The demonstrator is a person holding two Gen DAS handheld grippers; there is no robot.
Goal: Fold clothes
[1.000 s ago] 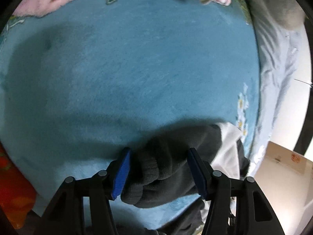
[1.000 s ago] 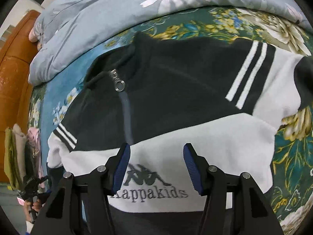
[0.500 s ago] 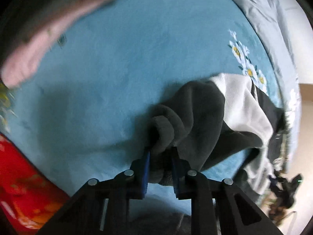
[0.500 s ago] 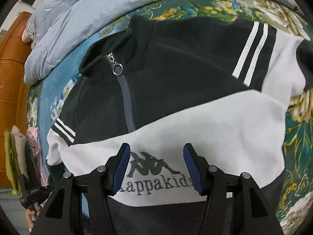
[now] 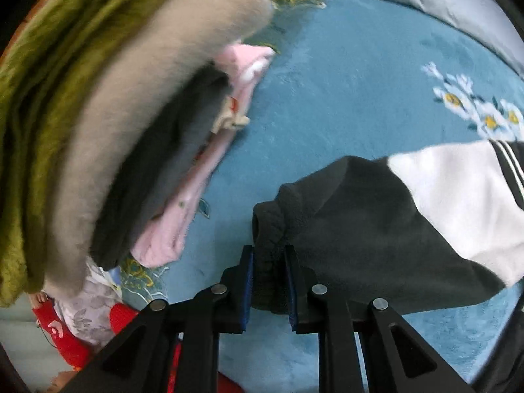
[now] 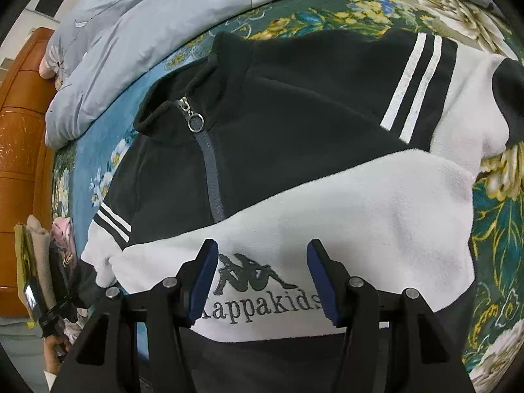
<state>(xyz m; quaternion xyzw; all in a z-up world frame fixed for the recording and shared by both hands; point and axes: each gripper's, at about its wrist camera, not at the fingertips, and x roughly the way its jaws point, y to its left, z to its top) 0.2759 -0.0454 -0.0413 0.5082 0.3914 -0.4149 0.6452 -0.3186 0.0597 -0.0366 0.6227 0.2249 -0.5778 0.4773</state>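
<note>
A black and white fleece pullover [image 6: 294, 150] with a zip collar and a "Kappakids" logo lies face up on the floral bedspread [image 6: 497, 216]. My right gripper [image 6: 262, 278] is open and hovers over the logo on the white chest band. My left gripper [image 5: 268, 281] is shut on the dark cuff [image 5: 271, 229] of the pullover's sleeve [image 5: 376, 216], which runs right into a white part with two stripes. The left gripper also shows small at the left edge of the right wrist view [image 6: 62, 298].
A stack of folded clothes [image 5: 98, 124], olive, beige, dark grey and pink, lies close on the left of the left gripper on the blue bedspread [image 5: 344, 91]. A grey floral duvet [image 6: 137, 32] is bunched at the back. A wooden headboard [image 6: 19, 163] stands left.
My left gripper closed on the sleeve cuff and has swung with it, so the folded stack now fills its left side. The right gripper stayed open and drifted slightly over the logo.
</note>
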